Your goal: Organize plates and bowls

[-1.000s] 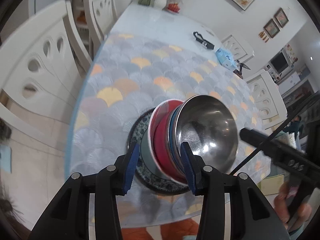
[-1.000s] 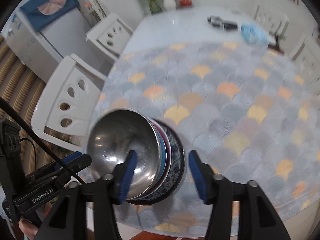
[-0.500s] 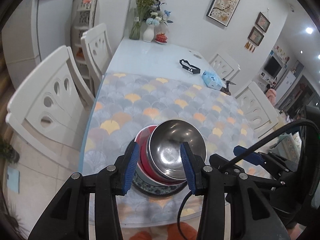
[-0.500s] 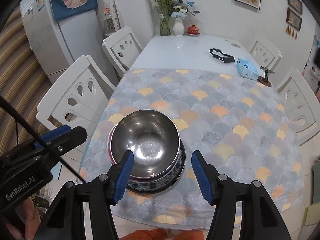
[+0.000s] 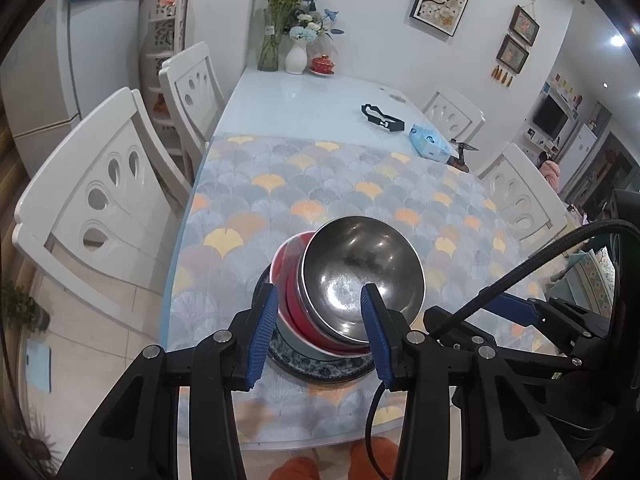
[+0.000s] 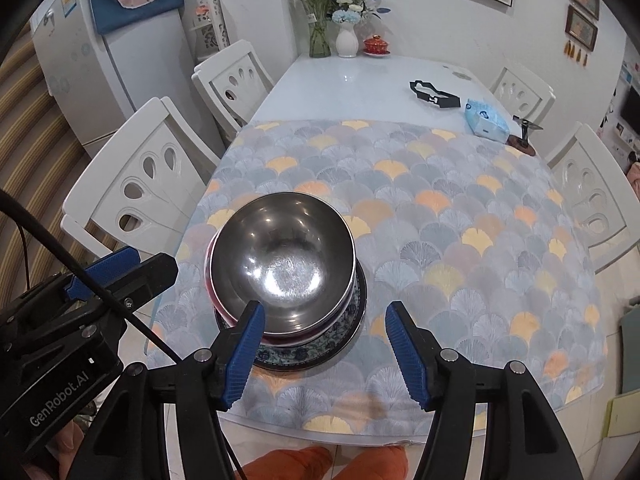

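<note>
A stack stands near the front left of the table: a steel bowl (image 5: pixel 362 270) (image 6: pixel 282 258) on top, a red bowl (image 5: pixel 290 280) under it, and a blue-patterned plate (image 5: pixel 316 364) (image 6: pixel 352 320) at the bottom. My left gripper (image 5: pixel 318 328) is open and empty, held above and in front of the stack. My right gripper (image 6: pixel 326 342) is open and empty, above the stack's near right side. Each gripper shows in the other's view.
A fan-patterned cloth (image 6: pixel 460 216) covers the near half of the table. White chairs (image 5: pixel 108 200) stand on both sides. A tissue pack (image 6: pixel 486 118), a black strap (image 6: pixel 434 96) and a vase of flowers (image 6: pixel 346 38) are at the far end.
Both grippers have pulled back and risen away from the stack, and their views have levelled. The stack has stayed in place with the steel bowl on top.
</note>
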Demonstrator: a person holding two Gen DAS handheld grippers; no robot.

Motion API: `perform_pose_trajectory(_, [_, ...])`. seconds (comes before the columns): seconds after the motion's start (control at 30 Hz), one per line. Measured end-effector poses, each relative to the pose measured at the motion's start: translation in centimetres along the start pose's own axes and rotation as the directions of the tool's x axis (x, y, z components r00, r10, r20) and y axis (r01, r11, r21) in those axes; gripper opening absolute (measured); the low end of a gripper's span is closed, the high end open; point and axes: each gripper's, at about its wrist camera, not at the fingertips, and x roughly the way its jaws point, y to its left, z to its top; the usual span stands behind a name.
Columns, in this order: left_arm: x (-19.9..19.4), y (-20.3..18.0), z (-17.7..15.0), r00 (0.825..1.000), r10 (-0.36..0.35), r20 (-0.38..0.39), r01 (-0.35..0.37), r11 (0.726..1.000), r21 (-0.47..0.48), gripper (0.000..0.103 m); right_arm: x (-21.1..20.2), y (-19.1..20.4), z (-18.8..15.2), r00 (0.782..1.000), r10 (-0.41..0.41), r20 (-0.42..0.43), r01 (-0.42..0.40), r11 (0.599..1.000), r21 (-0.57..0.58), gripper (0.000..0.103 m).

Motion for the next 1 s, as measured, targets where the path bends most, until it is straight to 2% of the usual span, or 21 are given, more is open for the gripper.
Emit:
perform_pose_trajectory(0.23, [0.6, 0.3, 0.1, 0.999, 0.030, -0.023, -0.031, 0.999, -0.012, 0.050, 0.3, 0.4, 0.0, 1.000, -0.004, -0.012, 0.004, 1.000, -0.003, 0.061])
perform_pose_trajectory(0.3, [0.6, 0.3, 0.1, 0.998, 0.062, -0.014, -0.062, 0.998, -0.003, 0.063, 0.3, 0.4, 0.0, 1.000, -0.004, -0.012, 0.004, 1.000, -0.003, 0.061])
perform_pose_trajectory(0.33, [0.4, 0.3, 0.2, 0.997, 0.080, -0.002, -0.080, 0.997, 0.003, 0.064, 0.4, 0.4, 0.0, 1.000, -0.002, -0.013, 0.002, 1.000, -0.004, 0.061])
perform_pose_trajectory(0.47, [0.4, 0.6, 0.3, 0.996, 0.093, 0.002, -0.093, 0.996, 0.004, 0.065, 0.7, 0.4, 0.0, 0.999, 0.022, -0.025, -0.021, 1.000, 0.005, 0.061])
perform_pose_trajectory(0.6, [0.6, 1.0, 0.4, 0.995, 0.100, -0.009, -0.100, 0.995, -0.006, 0.068, 0.9, 0.7, 0.1, 0.999, 0.018, -0.028, -0.018, 1.000, -0.003, 0.061])
perform_pose_trajectory(1.0, [1.1, 1.1, 0.8, 0.993, 0.111, -0.030, -0.111, 0.994, -0.002, 0.068, 1.3, 0.8, 0.2, 0.999, 0.010, -0.036, -0.010, 1.000, -0.005, 0.062])
